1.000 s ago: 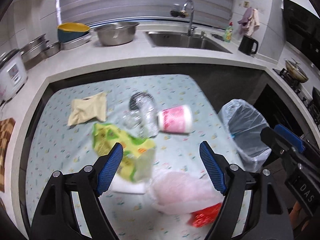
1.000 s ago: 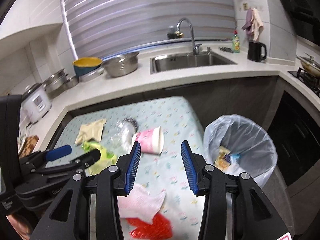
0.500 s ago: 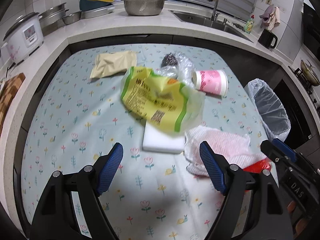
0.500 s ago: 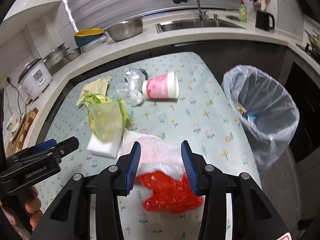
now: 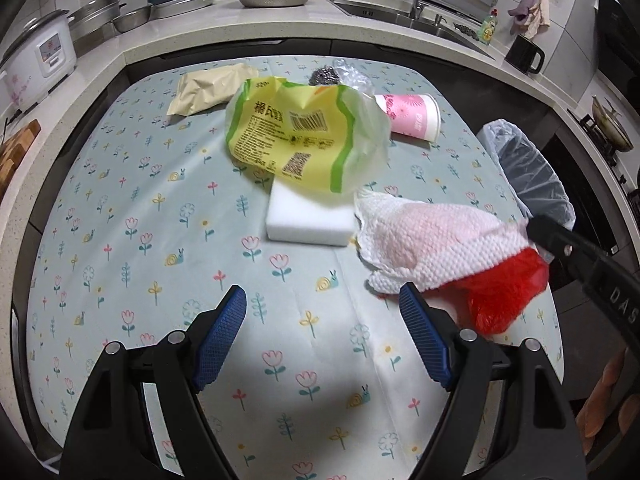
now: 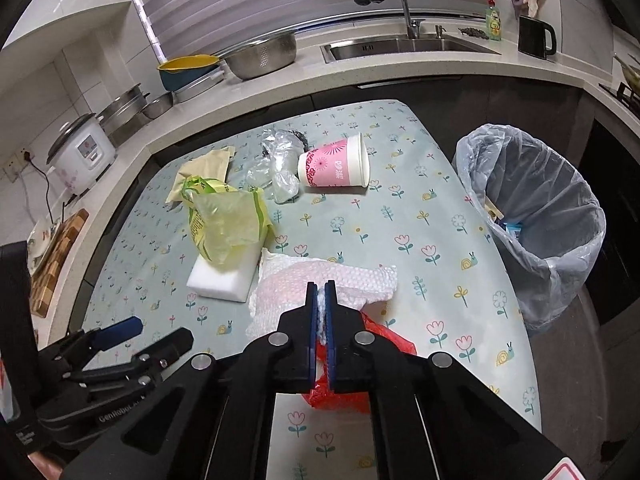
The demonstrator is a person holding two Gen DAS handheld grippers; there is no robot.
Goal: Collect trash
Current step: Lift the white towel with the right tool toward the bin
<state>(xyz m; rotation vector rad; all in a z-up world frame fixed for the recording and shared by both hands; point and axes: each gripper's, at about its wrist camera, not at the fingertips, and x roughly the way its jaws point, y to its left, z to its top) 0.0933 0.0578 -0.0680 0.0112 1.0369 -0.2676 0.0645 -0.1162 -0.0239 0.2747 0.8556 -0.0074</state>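
My right gripper (image 6: 321,292) is shut on a pinkish white paper towel (image 6: 320,282) that lies over a red plastic bag (image 6: 340,394) at the table's near right; the towel (image 5: 432,240) and red bag (image 5: 504,292) also show in the left wrist view. My left gripper (image 5: 322,312) is open and empty above the floral tablecloth (image 5: 140,240), short of a white sponge block (image 5: 308,220). A yellow-green snack bag (image 5: 296,136), a pink paper cup (image 5: 412,116) on its side, a beige wrapper (image 5: 208,88) and clear plastic (image 6: 280,160) lie farther back.
A bin lined with a clear bag (image 6: 536,216) stands off the table's right edge, with some trash inside. A counter wraps around behind, with a rice cooker (image 6: 82,152), metal bowls (image 6: 260,56), a sink (image 6: 404,44) and a black kettle (image 6: 536,36).
My right gripper came down and shut on the paper towel. My left gripper drew back toward the table's near side, so the trash now lies farther ahead of it.
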